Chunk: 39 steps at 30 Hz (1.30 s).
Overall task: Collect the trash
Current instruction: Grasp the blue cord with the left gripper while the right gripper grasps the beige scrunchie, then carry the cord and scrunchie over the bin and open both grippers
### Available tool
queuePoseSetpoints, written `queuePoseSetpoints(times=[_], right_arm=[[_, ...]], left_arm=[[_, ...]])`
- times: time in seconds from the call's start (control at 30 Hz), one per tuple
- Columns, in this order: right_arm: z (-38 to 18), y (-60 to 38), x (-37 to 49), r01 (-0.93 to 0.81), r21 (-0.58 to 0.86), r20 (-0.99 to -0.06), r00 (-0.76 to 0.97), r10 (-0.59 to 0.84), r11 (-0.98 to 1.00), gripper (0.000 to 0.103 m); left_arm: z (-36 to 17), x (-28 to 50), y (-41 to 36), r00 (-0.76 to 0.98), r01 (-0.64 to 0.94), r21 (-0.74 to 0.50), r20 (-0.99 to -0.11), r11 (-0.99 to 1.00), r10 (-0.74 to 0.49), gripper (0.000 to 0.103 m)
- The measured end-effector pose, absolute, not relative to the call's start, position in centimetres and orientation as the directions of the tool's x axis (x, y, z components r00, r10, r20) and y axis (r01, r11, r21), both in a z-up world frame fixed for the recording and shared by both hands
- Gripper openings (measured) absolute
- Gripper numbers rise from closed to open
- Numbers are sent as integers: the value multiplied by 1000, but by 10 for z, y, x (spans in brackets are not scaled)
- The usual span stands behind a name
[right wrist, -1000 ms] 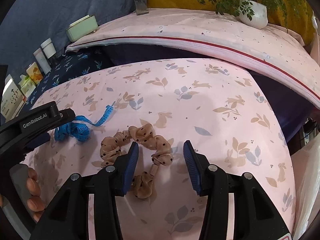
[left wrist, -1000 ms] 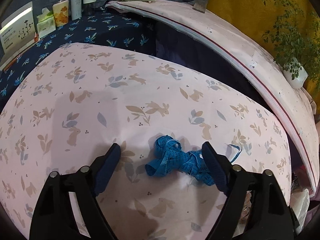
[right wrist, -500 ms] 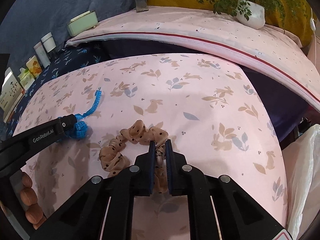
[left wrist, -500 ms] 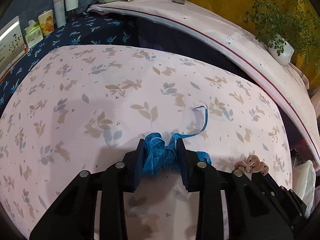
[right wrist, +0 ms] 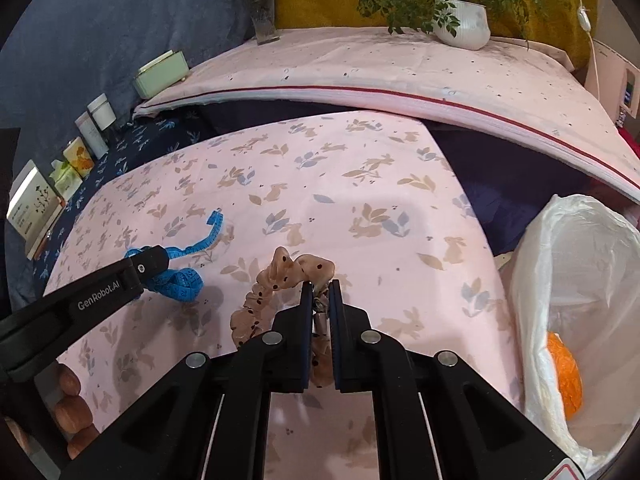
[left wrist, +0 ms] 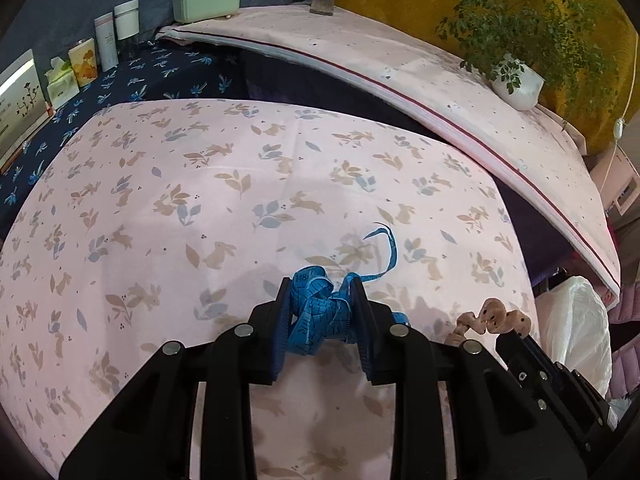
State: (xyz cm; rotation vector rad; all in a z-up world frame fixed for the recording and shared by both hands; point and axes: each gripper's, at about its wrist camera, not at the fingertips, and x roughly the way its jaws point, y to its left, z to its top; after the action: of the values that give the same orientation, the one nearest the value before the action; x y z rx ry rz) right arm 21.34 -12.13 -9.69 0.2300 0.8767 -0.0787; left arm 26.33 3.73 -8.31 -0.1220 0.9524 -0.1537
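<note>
My left gripper (left wrist: 320,300) is shut on a bunched blue measuring tape (left wrist: 320,316), held just above the pink rabbit-print bedspread (left wrist: 200,200); one tape end curls up to the right. My right gripper (right wrist: 320,300) is shut on a tan polka-dot scrunchie (right wrist: 280,276), which hangs off to its left. The tape (right wrist: 180,280) and left gripper also show at the left of the right wrist view, and the scrunchie (left wrist: 496,320) at the right of the left wrist view. A white trash bag (right wrist: 568,280) stands open at the bed's right edge with something orange (right wrist: 564,376) inside.
A pink quilt with a red stripe (right wrist: 400,76) lies along the back. On it stand a white plant pot (right wrist: 464,24), a flower vase (right wrist: 262,12) and a green box (right wrist: 160,74). Bottles and boxes (left wrist: 104,48) line the dark blue sheet at the left.
Both grippers closed, the left on the tape and the right on the scrunchie. Both have lifted and shifted right, and the trash bag has come into the right wrist view.
</note>
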Motion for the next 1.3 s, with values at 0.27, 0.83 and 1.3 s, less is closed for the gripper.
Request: queuePoseSetpoints(times=[0.27,0.83,1.3], right_arm=[[-62,-158,178,205,202,-714,700,1,958,7],[-27,-258,106,351,268,-649,754,-101,897,7],[-28,-321,61,443,303,-642,750,-162,844,8]], left_arm=[[-49,229,-1,602,150,-169,-766,974,-226,27],[-9,169,-108,605,342,-128,-728,931,-323,27],[-5,137,-179,572,456,-89,-733,885,-368,27]])
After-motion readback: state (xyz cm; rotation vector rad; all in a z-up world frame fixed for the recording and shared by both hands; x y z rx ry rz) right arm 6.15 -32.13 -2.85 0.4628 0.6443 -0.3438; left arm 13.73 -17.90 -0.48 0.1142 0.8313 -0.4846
